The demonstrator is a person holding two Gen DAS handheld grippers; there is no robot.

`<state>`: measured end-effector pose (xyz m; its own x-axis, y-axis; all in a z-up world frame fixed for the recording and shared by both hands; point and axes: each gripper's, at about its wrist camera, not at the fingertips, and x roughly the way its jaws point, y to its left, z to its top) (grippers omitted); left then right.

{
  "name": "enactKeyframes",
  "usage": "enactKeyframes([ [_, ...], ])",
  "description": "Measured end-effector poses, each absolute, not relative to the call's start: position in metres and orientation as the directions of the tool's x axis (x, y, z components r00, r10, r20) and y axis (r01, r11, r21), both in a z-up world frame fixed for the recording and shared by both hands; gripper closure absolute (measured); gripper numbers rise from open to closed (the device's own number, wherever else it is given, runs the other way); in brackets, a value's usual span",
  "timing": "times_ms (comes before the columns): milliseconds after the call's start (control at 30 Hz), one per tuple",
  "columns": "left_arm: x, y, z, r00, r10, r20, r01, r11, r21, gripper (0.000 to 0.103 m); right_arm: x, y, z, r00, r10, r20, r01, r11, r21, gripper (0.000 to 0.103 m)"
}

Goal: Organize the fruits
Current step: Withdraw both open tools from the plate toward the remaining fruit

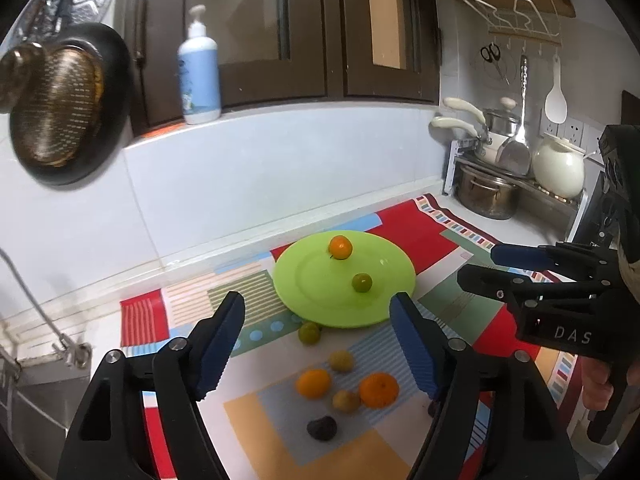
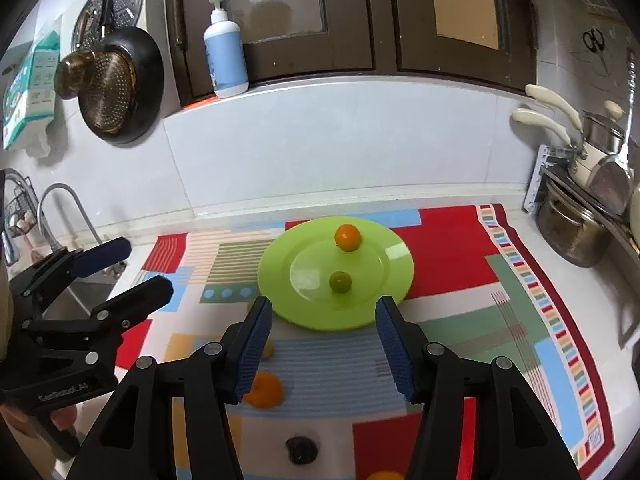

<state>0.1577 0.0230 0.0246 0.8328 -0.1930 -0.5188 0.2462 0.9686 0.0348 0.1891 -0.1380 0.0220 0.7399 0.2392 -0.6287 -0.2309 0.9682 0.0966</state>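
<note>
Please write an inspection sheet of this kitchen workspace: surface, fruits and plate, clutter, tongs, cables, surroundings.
Surface: patterned mat on a white counter.
Job's things: green plate holds two fruits; six loose fruits on the mat in front of it, including an orange and a dark fruit.
Clutter: nothing seen.
Tongs: left tongs open, empty; right tongs open, empty.
Cables: nothing seen.
Surroundings: soap bottle, hanging pan, pots, sink faucet.

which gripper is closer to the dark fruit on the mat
Left, by a little. The left gripper hangs open above the loose fruits, with the dark fruit just below its fingers. The right gripper is open too, farther toward the green plate.
</note>
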Motion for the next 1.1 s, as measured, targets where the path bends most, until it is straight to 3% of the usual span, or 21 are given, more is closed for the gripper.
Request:
enactKeyframes([
  [133, 0.14, 0.028, 0.026, 0.846, -0.175, -0.503, 0.225, 0.974, 0.039, 0.023, 0.173, -0.137, 0.022, 0.75, 0.233, -0.619, -0.218, 0.971, 0.101, 0.041],
  [467, 0.111, 0.043, 0.014, 0.855, -0.109, -0.507, 0.15, 0.988, 0.042, 0.023, 0.136, -0.128, 0.017, 0.787, 0.166, -0.594, -0.178, 0.983, 0.039, 0.041],
  [1100, 0.1, 0.043, -0.027, 0.817, -0.112, -0.566, 0.192, 0.978, 0.084, 0.023, 0.111, -0.124, -0.017, 0.758, 0.135, -0.638, -0.161, 0.987, 0.016, 0.041],
])
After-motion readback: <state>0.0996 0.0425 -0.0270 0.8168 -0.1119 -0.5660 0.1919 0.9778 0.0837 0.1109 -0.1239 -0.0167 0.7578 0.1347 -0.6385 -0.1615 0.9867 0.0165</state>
